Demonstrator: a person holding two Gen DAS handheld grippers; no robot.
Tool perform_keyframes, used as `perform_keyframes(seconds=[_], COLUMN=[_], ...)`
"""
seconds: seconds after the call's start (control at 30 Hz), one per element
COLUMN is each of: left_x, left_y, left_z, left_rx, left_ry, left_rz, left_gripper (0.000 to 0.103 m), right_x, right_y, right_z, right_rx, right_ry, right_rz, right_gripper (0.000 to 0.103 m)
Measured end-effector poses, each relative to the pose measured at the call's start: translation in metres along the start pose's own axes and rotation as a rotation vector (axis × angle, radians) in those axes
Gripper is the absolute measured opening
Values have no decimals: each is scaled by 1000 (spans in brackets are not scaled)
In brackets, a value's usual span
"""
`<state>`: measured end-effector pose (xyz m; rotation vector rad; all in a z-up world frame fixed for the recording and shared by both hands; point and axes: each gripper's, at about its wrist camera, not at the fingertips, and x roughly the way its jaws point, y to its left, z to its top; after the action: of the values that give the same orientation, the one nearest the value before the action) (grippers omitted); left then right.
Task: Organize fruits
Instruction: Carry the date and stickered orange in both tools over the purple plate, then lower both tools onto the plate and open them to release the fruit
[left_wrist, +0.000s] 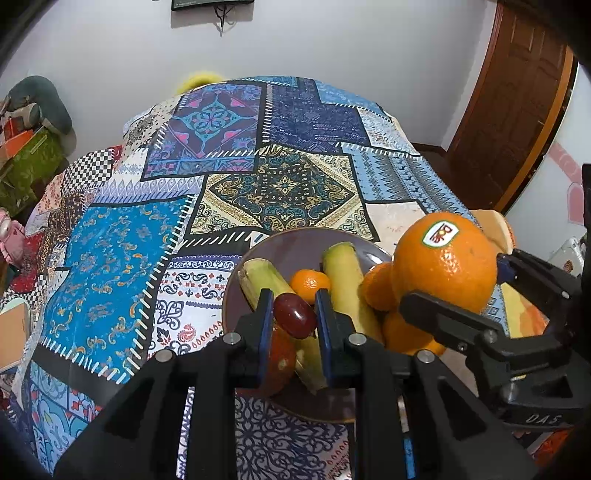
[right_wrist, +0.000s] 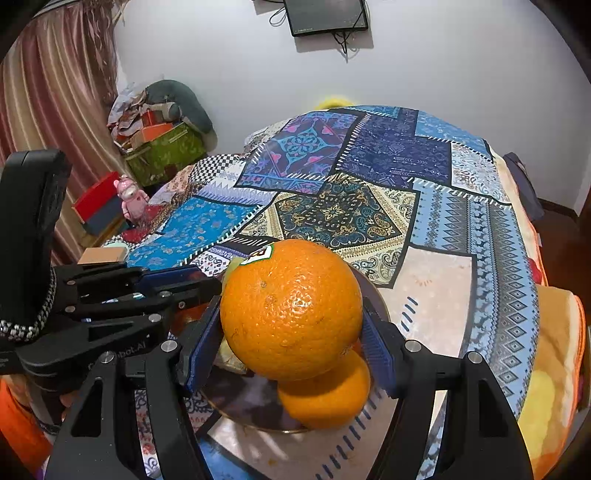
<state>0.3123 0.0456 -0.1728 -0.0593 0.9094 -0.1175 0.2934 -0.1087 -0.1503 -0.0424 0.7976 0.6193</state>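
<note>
My left gripper (left_wrist: 294, 314) is shut on a dark red grape (left_wrist: 294, 315), held above a brown plate (left_wrist: 295, 243). On the plate lie two bananas (left_wrist: 341, 275), a small mandarin (left_wrist: 309, 283), a red-orange fruit (left_wrist: 280, 360) and several oranges (left_wrist: 376, 291). My right gripper (right_wrist: 291, 332) is shut on a big orange (right_wrist: 291, 308) with a white sticker, over the plate's (right_wrist: 236, 406) right side; the left wrist view shows that big orange (left_wrist: 445, 264) at the right. Under it lies another orange (right_wrist: 325, 397). The left gripper (right_wrist: 147, 291) shows at the left of the right wrist view.
A patchwork cloth (left_wrist: 155, 236) covers the table (right_wrist: 436, 206). Boxes and bags (right_wrist: 162, 147) are piled by the wall at the left, beside a pink toy (right_wrist: 129, 195). A wooden door (left_wrist: 513, 103) stands at the right. An orange-yellow cloth (right_wrist: 557, 350) lies at the table's right edge.
</note>
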Motion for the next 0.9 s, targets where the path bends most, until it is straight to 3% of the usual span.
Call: perform_keyframes(seconds=[0.27, 0.4, 0.9], left_x=[5, -1, -11], left_y=[9, 17, 52], left_z=[5, 8, 4], left_rx=[-26, -47, -72], left_ry=[1, -17, -44], left_rz=[-18, -27, 6], left_gripper=[23, 29, 32], right_x=[9, 19, 76], right_y=[2, 4, 6], right_z=[17, 26, 42], right_rx=[-9, -21, -34], right_ry=[-9, -3, 121], right_rz=[-3, -4, -40], right_gripper=[66, 66, 66])
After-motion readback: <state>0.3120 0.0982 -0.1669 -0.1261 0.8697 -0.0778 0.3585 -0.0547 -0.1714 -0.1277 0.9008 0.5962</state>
